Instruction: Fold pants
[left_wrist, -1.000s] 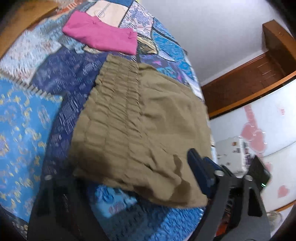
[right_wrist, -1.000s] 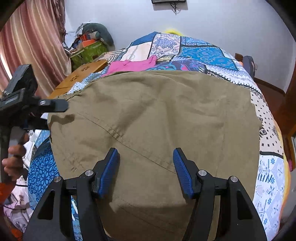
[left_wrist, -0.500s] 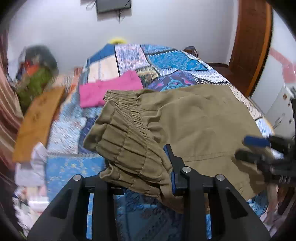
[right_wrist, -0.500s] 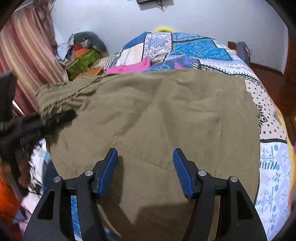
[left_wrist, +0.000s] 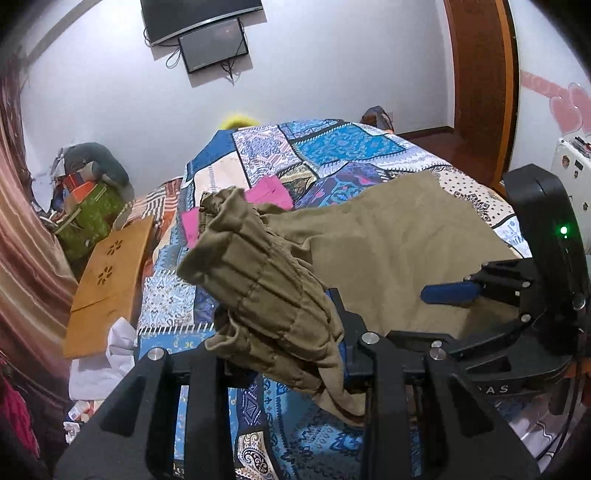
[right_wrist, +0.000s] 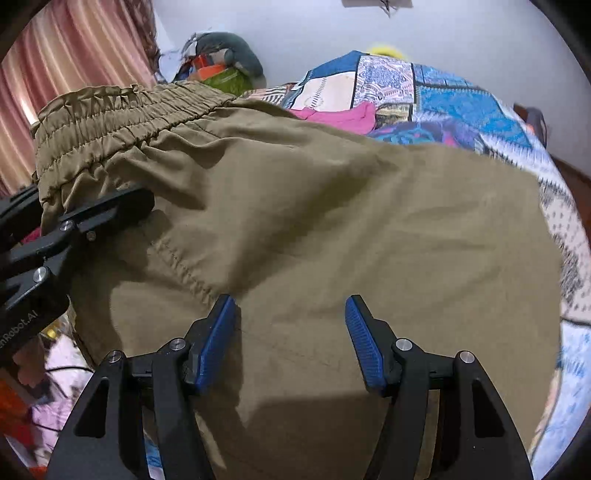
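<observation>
Pants (left_wrist: 399, 240): olive-brown, spread over the patchwork bed (left_wrist: 332, 147); the stretchy waistband (left_wrist: 266, 291) is bunched up and lifted off the bed at about 9 o'clock of the cloth.
Left gripper (left_wrist: 280, 354): pinching the waistband, with cloth draped over its fingers.
Right gripper (right_wrist: 291, 332): fingers spread wide, hanging over the flat cloth and holding nothing.
How to do it well: I think the waistband should go across toward 3 o'clock in one slow sweep, held high so it does not drag. The right gripper could press the cloth flat so it stays put.
Nearby: a pink cloth (left_wrist: 273, 192) lies at 12 o'clock, just beyond the pants.
Hard to see: the left fingertips are buried in cloth, and the pant legs are out of view.
</observation>
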